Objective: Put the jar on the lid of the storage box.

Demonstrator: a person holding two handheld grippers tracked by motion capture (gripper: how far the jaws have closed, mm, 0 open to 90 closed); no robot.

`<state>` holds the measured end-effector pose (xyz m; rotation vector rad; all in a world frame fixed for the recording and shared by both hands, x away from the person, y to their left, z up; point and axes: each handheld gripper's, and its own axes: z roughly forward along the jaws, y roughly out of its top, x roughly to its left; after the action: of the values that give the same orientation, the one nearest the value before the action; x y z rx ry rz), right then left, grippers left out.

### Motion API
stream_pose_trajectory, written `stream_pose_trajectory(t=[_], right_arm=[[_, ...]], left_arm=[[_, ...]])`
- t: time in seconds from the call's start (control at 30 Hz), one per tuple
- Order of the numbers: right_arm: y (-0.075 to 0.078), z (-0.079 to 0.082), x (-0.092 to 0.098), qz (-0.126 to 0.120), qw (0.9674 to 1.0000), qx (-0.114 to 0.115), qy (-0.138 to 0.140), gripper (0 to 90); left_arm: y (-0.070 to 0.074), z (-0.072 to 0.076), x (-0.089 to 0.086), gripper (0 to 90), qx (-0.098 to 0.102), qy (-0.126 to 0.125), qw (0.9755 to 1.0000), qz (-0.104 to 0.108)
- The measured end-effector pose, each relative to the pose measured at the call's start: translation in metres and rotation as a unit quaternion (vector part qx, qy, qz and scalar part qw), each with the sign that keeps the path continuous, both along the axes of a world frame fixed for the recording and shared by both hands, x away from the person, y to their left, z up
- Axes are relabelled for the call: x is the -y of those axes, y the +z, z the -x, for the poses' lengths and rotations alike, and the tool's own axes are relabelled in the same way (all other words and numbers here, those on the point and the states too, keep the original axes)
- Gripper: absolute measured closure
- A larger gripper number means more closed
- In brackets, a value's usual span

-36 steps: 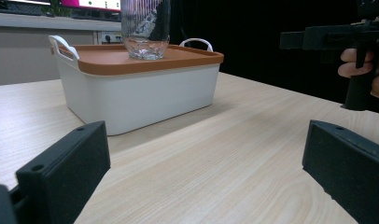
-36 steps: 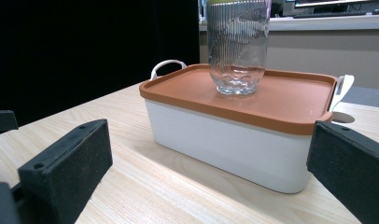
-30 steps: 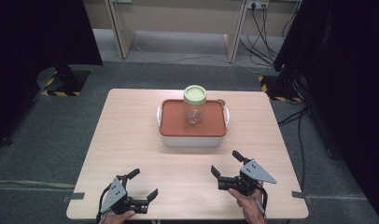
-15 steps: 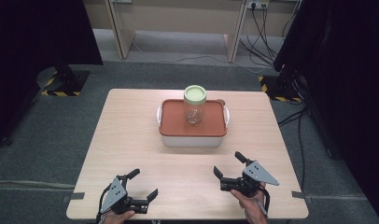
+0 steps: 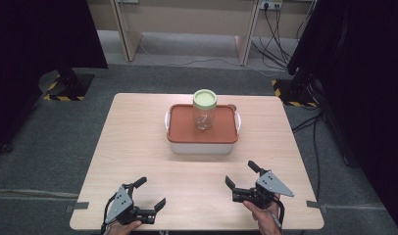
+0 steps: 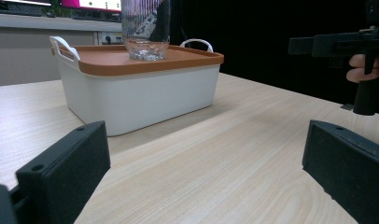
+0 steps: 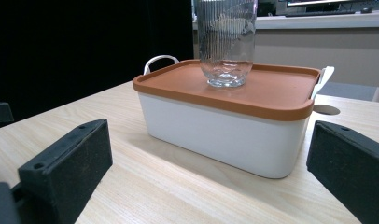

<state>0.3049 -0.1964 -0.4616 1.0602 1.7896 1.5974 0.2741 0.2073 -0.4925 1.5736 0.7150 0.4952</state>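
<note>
Jar (image 5: 205, 109) of clear ribbed glass with a pale green lid (image 5: 205, 98), standing upright on the orange lid of the box (image 5: 177, 128), slightly behind that lid's middle. The box is a white bin (image 5: 202, 147) with white loop handles at its two ends, set on the table (image 5: 138, 161) toward the far side. My left tongs (image 5: 144, 193) and my right tongs (image 5: 242, 174) hover at the near edge, well apart from the box, one toward each of its near corners; both have their jaws spread wide and hold nothing. In the left gripper view the jar's base (image 6: 145, 49) sits between the two handles; in the right gripper view the same base (image 7: 226, 74) rests flat on the orange surface, with the white wall (image 7: 215, 135) of the box facing me.

Handling, as I judge it: the jar is rigid, smooth and breakable, so it will slip under a light pinch and crack if knocked over. It looks nearly empty, hence fairly light but top-heavy at the lid. I would close on the ribbed wall at mid-height, where the ridges give purchase, or across the green lid if it is to be unscrewed. The box lid beneath it may flex slightly, so I would lift straight up.
</note>
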Motion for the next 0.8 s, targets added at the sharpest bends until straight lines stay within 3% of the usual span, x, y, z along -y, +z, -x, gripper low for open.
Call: stream_pose_trajectory(t=[0.8], right_arm=[[-0.0034, 0.0098, 0.0077, 0.0, 1.0, -0.001, -0.006, 0.5]], left_arm=[[0.0002, 0.0002, 0.0, 0.2, 0.0, 0.0, 1.0, 0.0]])
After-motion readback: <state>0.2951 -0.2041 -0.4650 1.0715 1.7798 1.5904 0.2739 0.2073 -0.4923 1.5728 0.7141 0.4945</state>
